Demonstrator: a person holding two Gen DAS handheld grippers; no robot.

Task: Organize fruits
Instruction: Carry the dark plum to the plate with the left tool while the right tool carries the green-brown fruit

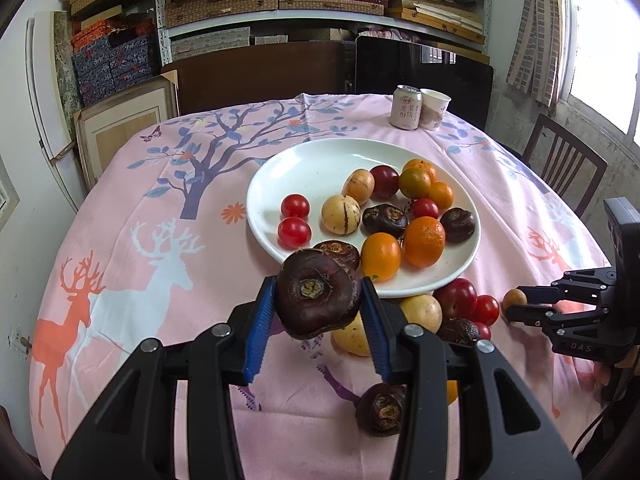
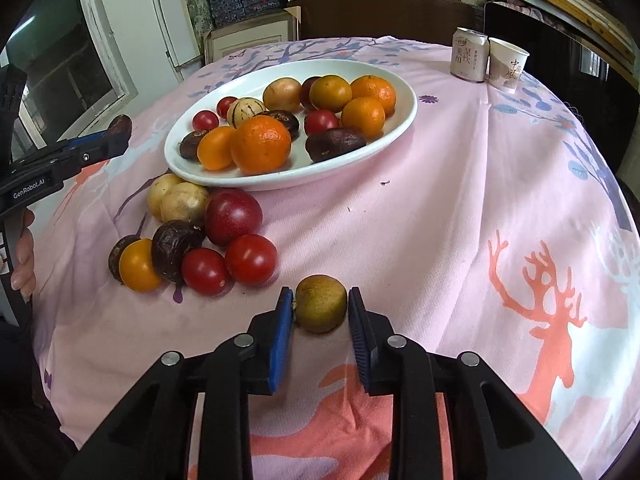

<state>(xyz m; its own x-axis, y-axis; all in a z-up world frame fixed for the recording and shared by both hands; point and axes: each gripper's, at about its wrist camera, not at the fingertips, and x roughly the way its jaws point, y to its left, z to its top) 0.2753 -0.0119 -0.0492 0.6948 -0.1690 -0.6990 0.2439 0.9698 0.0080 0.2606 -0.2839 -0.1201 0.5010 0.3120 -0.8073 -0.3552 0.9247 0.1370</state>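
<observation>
- Left wrist view: your left gripper [image 1: 318, 304] is clamped on a dark brown water chestnut [image 1: 318, 298], carried clear of the cloth, just short of the white plate [image 1: 304, 168].
- Same view: the plate already holds oranges, cherry tomatoes, pale yellow fruits and more chestnuts, crowded to its right half; the left half is bare.
- Same view: loose fruits [image 1: 440, 316] lie on the tablecloth [image 1: 132, 184] under and right of your grip, one more chestnut nearer the camera.
- Risk: the chestnut sits on the pad tips, tilted. A jolt could let it slip onto the plate rim or the loose fruits, scattering them.
- Right wrist view: your right gripper [image 2: 320, 308] brackets a small olive-brown fruit [image 2: 321, 303] resting on the cloth; the blue pads meet its sides, so I read it as gripped.
- Same view: the fruit stands alone, apart from the cluster [image 2: 200, 236] by the plate's near rim.
- Risk: the hold is at the very fingertips on a round skin; a quick lift could squirt it out and send it rolling.
- Risk: both your hands head for one plate; the grippers could collide.
</observation>
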